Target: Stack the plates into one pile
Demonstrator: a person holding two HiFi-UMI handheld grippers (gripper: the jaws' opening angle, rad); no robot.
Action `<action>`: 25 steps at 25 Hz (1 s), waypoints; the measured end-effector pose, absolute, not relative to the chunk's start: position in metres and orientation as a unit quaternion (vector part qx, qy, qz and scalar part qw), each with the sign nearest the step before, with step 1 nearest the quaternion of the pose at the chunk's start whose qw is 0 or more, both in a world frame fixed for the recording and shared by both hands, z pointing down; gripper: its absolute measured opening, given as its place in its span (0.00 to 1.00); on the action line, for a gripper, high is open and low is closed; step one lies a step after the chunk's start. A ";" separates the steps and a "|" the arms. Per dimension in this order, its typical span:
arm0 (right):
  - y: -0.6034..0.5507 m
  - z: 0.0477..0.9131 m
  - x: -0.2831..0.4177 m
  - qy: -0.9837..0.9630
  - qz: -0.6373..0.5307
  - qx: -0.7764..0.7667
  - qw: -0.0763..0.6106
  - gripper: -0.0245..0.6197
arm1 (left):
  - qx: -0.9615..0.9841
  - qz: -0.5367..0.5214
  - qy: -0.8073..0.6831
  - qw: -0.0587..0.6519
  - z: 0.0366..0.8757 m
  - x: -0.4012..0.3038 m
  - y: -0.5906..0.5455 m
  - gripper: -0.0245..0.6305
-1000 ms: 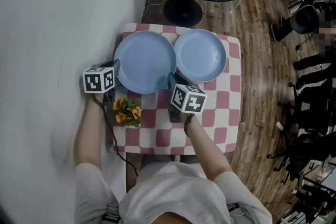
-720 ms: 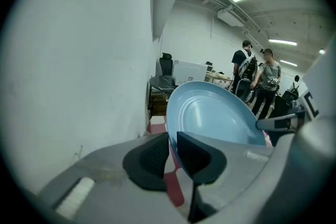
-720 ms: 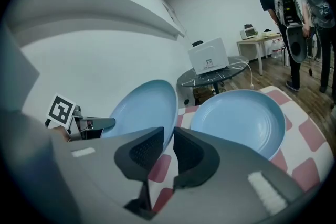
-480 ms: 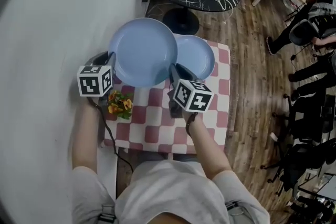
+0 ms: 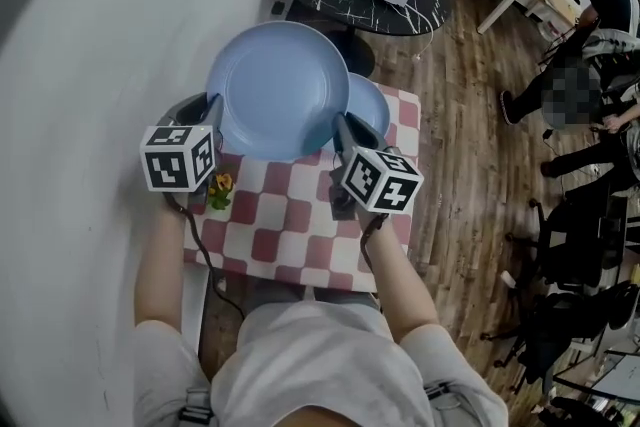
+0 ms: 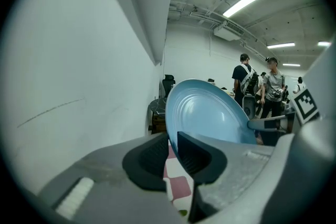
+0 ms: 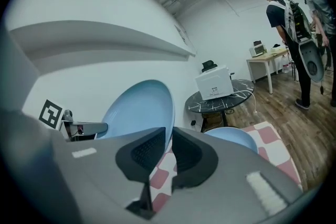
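Plates are not yet piled: the large plate [image 5: 275, 90] hangs over the bench [image 5: 290, 230], opposite rims pinched by the left tongs [image 6: 173, 144] (jaws just easing slightly) and the right tongs [image 7: 169, 147], jaws just tightening; the small plate [image 5: 374, 107] lies below, awaiting it.

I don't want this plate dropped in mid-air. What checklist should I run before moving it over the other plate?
1. Left hand-held gripper on the large plate rim: ok, the rim is between its jaws, which have just been opening slightly.
2. Right hand-held gripper on the opposite rim: ok, its jaws have just been closing on it.
3. Large plate clear of the checked tablecloth: ok, it is lifted.
4. Small plate free to receive it: ok, it lies flat on the cloth with nothing seen on it.
5. Flower ornament out of the path: ok, it is at the cloth's left edge.
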State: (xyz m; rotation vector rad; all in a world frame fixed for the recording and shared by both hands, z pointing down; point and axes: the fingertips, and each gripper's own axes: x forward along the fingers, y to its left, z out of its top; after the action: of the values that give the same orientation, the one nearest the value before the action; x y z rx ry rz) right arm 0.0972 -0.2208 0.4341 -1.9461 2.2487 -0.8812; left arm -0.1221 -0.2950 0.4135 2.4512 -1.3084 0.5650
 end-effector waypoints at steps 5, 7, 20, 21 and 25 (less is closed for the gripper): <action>-0.206 0.418 0.131 0.720 -0.266 -0.640 0.024 0.09 | 0.859 0.178 -0.452 0.160 0.404 -0.092 -0.272 0.14; -0.202 0.416 0.146 0.715 -0.262 -0.647 0.023 0.08 | 0.862 0.174 -0.447 0.164 0.405 -0.078 -0.267 0.14; -0.184 0.434 0.237 0.674 -0.269 -0.688 0.002 0.07 | 0.867 0.182 -0.415 0.209 0.443 0.013 -0.255 0.14; -0.184 0.439 0.241 0.671 -0.273 -0.689 0.000 0.07 | 0.865 0.184 -0.415 0.214 0.449 0.017 -0.255 0.14; -0.185 0.461 0.255 0.660 -0.294 -0.691 -0.010 0.06 | 0.858 0.191 -0.415 0.234 0.468 0.030 -0.255 0.13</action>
State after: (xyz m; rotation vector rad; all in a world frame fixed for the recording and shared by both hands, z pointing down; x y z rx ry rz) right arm 0.2554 -0.1847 0.4611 -2.1862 2.0878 -0.9287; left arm 0.0304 -0.2555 0.4675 2.3562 -1.1379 0.5231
